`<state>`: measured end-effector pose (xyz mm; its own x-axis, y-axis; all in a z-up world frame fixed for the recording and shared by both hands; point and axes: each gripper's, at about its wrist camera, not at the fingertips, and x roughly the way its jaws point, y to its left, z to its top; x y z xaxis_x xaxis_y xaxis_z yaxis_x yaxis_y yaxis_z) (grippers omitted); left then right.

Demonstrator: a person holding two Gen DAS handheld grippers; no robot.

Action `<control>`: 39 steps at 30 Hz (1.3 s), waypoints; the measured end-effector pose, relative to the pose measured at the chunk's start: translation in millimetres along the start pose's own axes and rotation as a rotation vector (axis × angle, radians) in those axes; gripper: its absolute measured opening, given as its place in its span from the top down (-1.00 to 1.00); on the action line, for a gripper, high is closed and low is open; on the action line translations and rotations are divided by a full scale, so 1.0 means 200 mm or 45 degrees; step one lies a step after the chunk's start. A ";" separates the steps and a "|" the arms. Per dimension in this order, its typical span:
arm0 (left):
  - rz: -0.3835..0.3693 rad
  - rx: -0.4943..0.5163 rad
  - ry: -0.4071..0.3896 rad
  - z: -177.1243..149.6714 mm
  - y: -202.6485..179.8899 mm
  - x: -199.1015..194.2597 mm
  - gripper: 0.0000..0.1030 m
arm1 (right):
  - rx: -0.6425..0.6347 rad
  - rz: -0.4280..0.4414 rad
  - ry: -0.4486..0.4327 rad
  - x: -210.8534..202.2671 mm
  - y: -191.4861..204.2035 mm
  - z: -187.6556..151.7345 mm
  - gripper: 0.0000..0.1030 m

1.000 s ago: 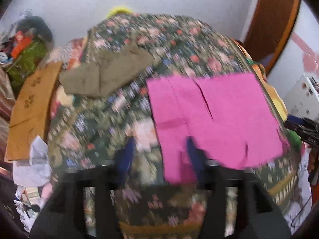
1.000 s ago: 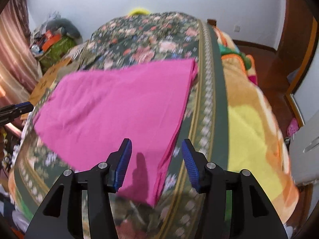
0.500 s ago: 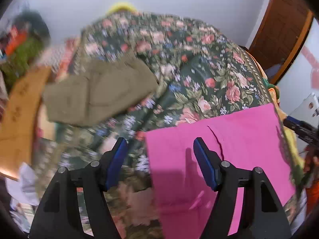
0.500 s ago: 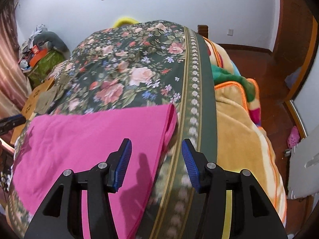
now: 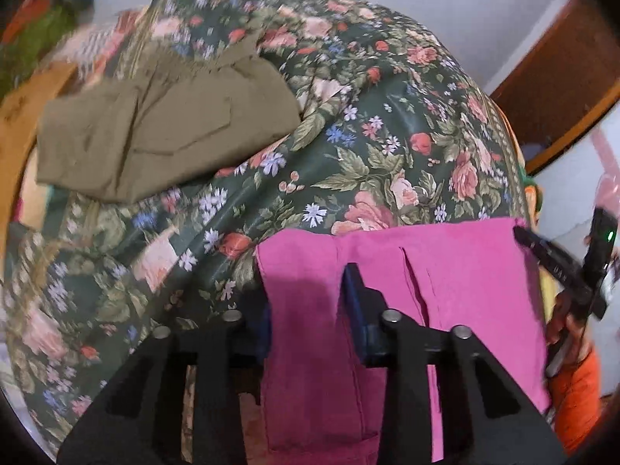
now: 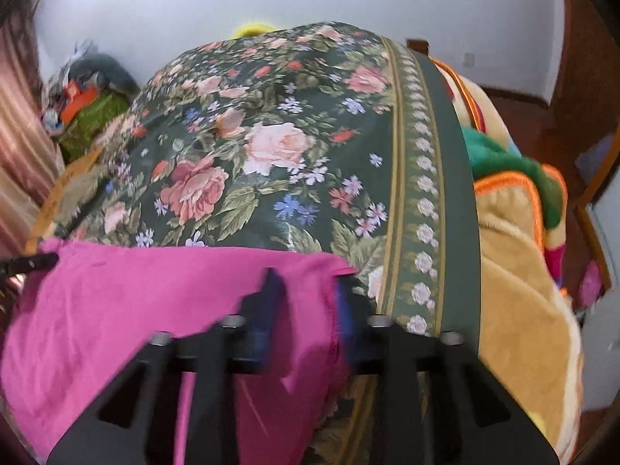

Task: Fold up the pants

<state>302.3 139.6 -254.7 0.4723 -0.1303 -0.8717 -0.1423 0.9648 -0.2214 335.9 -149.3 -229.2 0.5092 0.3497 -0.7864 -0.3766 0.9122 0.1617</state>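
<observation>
The pink pants [image 5: 445,271] lie across the near edge of the floral bed cover [image 5: 368,147]. My left gripper [image 5: 310,310] has its blue pads on either side of the pants' left edge, with cloth filling the gap between them. The pants also show in the right wrist view [image 6: 155,290]. My right gripper [image 6: 306,310] straddles their right edge the same way, cloth between the pads. The other gripper's tip shows at the far right in the left wrist view [image 5: 558,267].
Folded olive-green pants [image 5: 155,135] lie at the far left of the bed. A yellow and orange blanket [image 6: 515,271] hangs over the bed's right side. A cluttered pile [image 6: 89,104] sits by the wall at left. A wooden door [image 5: 562,77] stands at right.
Both grippers have moved forward and down onto the pants' near corners. Their jaws have narrowed from wide open to closed around the pink cloth.
</observation>
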 end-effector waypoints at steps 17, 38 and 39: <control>0.318 0.287 -0.127 -0.05 -0.13 -0.18 0.24 | -0.133 -0.168 0.031 -0.16 0.11 0.04 0.69; 0.186 0.456 0.076 -0.04 -0.40 0.09 0.02 | -0.266 0.076 0.284 0.06 0.57 -0.11 -0.49; 0.190 0.483 0.052 -0.07 -0.41 0.07 -0.03 | -0.309 0.054 0.267 0.05 0.58 -0.13 -0.51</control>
<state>308.4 56.3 -255.5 0.4345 0.0156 -0.9005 0.1278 0.9887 0.0788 276.5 -45.4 -234.0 0.3277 0.3118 -0.8918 -0.5806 0.8111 0.0702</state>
